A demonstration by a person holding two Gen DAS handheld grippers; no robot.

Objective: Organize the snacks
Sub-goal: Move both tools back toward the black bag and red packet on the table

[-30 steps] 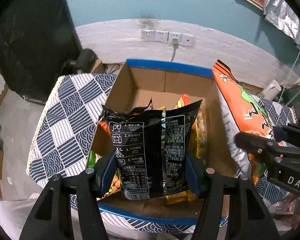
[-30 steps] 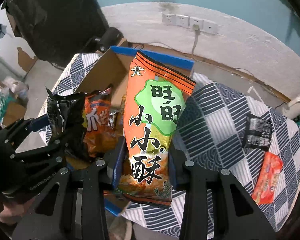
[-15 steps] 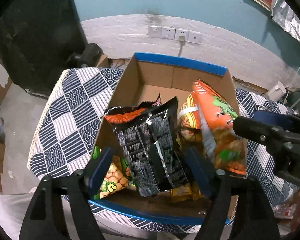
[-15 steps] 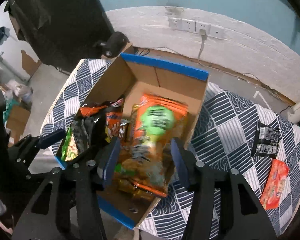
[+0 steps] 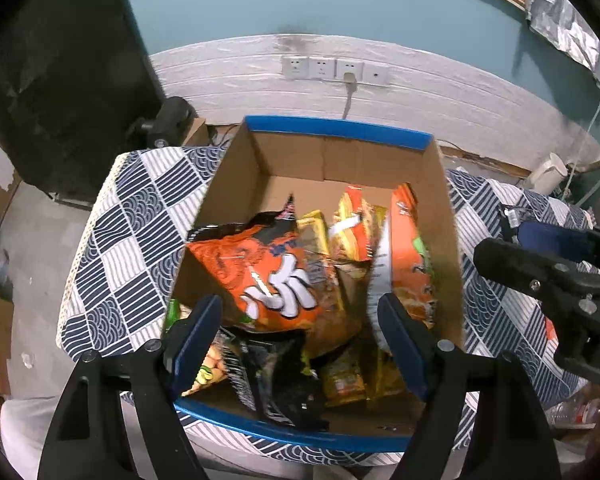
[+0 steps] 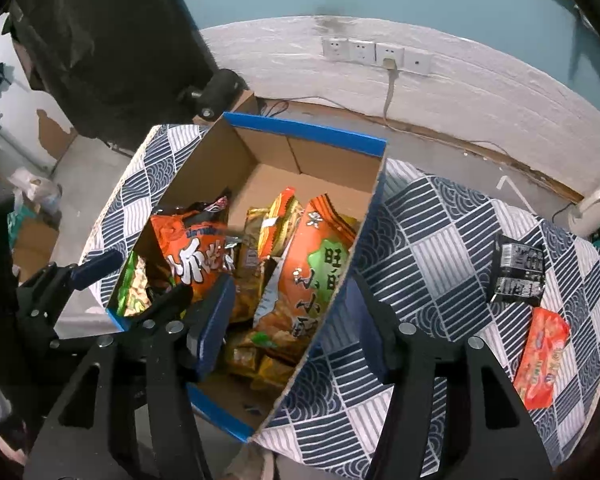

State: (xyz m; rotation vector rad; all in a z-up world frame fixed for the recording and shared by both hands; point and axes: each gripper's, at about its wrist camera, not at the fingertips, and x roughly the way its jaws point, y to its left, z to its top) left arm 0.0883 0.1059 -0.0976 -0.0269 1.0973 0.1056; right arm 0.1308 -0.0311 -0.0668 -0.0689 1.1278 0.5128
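Observation:
A cardboard box with blue-taped rims [image 5: 336,130] [image 6: 304,132] sits on a chequered tablecloth and holds several snack bags. The black bag [image 5: 276,380] lies at the box's near end, partly under an orange-black bag [image 5: 272,280] [image 6: 192,256]. The orange-and-green bag [image 5: 408,264] [image 6: 316,280] leans against the box's right wall. My left gripper [image 5: 296,340] is open and empty above the box's near end. My right gripper [image 6: 292,328] is open and empty above the box's right wall. A black packet [image 6: 518,274] and a red packet [image 6: 540,360] lie on the cloth to the right.
The chequered cloth [image 6: 440,248] covers a small table with floor around it. A white wall with sockets [image 5: 332,70] stands behind. A dark curtain [image 5: 60,80] hangs at the left. A white object [image 6: 596,208] stands at the far right.
Both grippers have opened and let go. The black bag and the orange-and-green bag have dropped into the box. Both grippers have drawn back and up.

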